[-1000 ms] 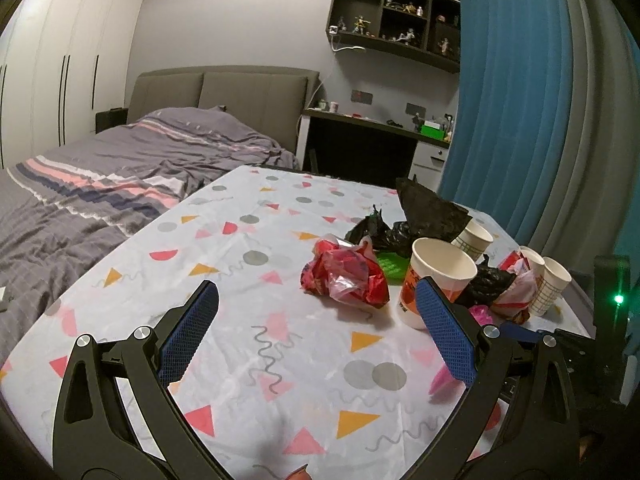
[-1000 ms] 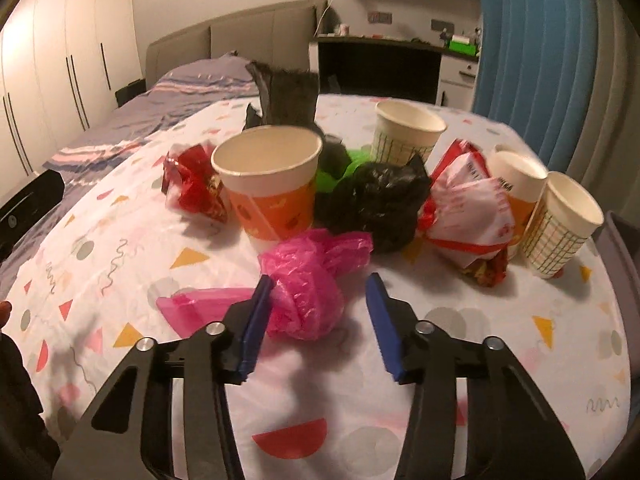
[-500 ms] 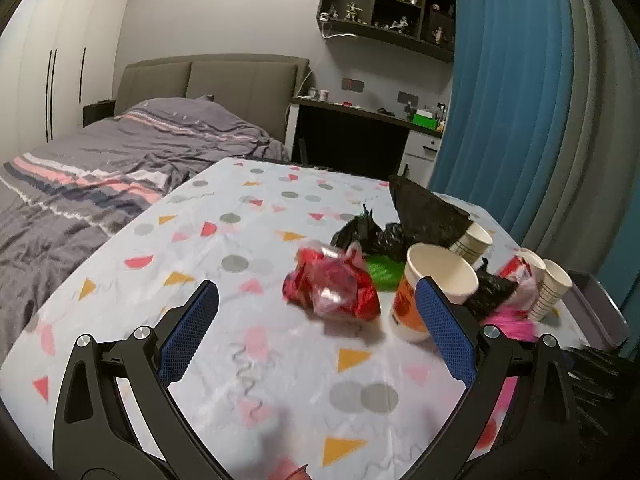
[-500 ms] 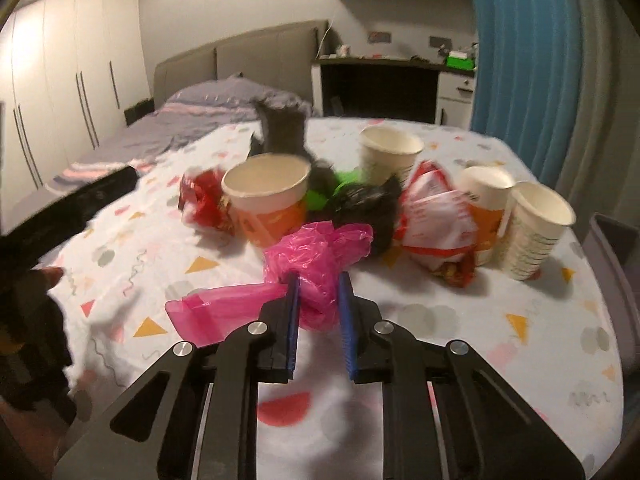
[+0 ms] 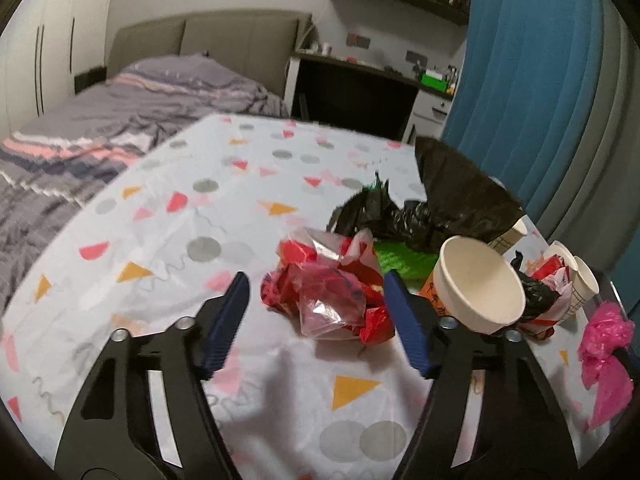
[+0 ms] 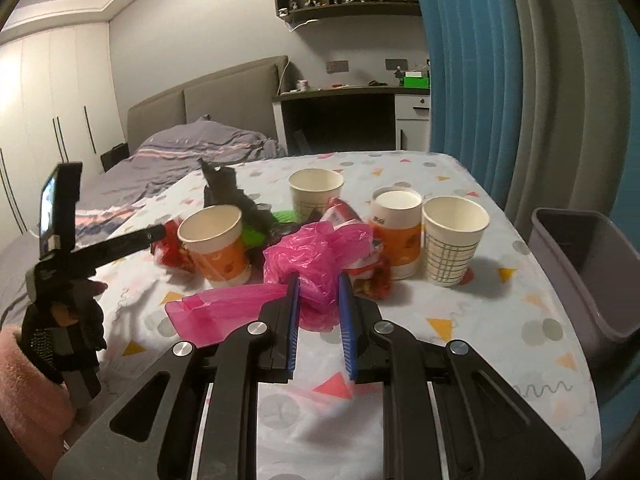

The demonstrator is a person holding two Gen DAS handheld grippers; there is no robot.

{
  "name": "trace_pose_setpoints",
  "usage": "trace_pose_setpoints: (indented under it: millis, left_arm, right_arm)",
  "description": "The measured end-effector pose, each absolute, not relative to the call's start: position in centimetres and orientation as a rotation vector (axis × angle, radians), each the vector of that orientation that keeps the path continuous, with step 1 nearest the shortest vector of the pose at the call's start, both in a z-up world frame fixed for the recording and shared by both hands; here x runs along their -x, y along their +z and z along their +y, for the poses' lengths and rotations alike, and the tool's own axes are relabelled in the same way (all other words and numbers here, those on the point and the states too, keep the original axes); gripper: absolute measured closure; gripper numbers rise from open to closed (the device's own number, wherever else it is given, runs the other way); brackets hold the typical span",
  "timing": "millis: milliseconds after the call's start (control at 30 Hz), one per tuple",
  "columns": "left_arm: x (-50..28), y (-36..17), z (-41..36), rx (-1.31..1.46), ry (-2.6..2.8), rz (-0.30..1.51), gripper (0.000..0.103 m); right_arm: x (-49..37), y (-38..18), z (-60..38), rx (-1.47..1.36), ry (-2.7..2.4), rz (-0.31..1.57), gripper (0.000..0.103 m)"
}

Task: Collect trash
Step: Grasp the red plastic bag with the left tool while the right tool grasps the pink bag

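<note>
While the right gripper [image 6: 318, 306] is pinching the pink plastic bag [image 6: 316, 256], the left gripper [image 5: 316, 316] is closing around the red wrapper [image 5: 328, 292], pads not yet touching it.

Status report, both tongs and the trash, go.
Right tongs shut on pink bag, lifted off the table. Left tongs closing around red wrapper, pads not yet pressing. Orange cup crowds the left tongs' right finger. Grey bin at table edge.

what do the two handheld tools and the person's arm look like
Both tools, left and right, are matte black skeletal frames with triangular cutouts, silver screws at the pivots, and ribbed blue pads on the fingers. The hand wears a black glove and a fuzzy pink sleeve.
</note>
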State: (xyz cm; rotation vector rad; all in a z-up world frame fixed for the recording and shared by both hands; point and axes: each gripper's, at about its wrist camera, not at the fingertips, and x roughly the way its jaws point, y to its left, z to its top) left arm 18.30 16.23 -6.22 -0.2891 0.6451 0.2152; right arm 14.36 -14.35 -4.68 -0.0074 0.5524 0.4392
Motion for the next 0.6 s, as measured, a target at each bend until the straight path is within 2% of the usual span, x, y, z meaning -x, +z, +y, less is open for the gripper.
trace_pose_setpoints:
  millis: [33, 133, 200, 233, 300, 467, 600]
  left_arm:
    - [-18.4, -6.5, 16.4, 0.299, 0.203, 0.653, 0.042]
    - [-18.5, -6.6, 16.2, 0.296, 0.171, 0.663, 0.057]
    - [-18.2, -6.6, 16.1, 0.308, 0.136, 0.668, 0.072]
    - [-18.1, -6.7, 16.1, 0.313, 0.129, 0.669, 0.074]
    - [-17.8, -6.7, 16.0, 0.323, 0.109, 0.667, 0.088]
    - [-17.3, -6.9, 16.3, 0.348, 0.098, 0.663, 0.097]
    - [-16.4, -6.4, 16.2, 0.343, 0.103, 0.635, 0.098]
  right_arm:
    - [-14.5, -4.7, -14.5, 0.006, 0.436, 0.553, 0.084]
    - [-14.6, -4.7, -14.7, 0.001, 0.434, 0.555, 0.084]
    - [-14.5, -4.7, -14.8, -0.001, 0.435, 0.553, 0.084]
    - [-14.5, -4.7, -14.8, -0.001, 0.436, 0.551, 0.084]
    - [-14.5, -4.6, -14.8, -0.001, 0.439, 0.545, 0.084]
    - [-14.2, -4.4, -14.8, 0.000, 0.443, 0.535, 0.084]
    - [-14.0, -4.1, -15.1, -0.001, 0.438, 0.525, 0.084]
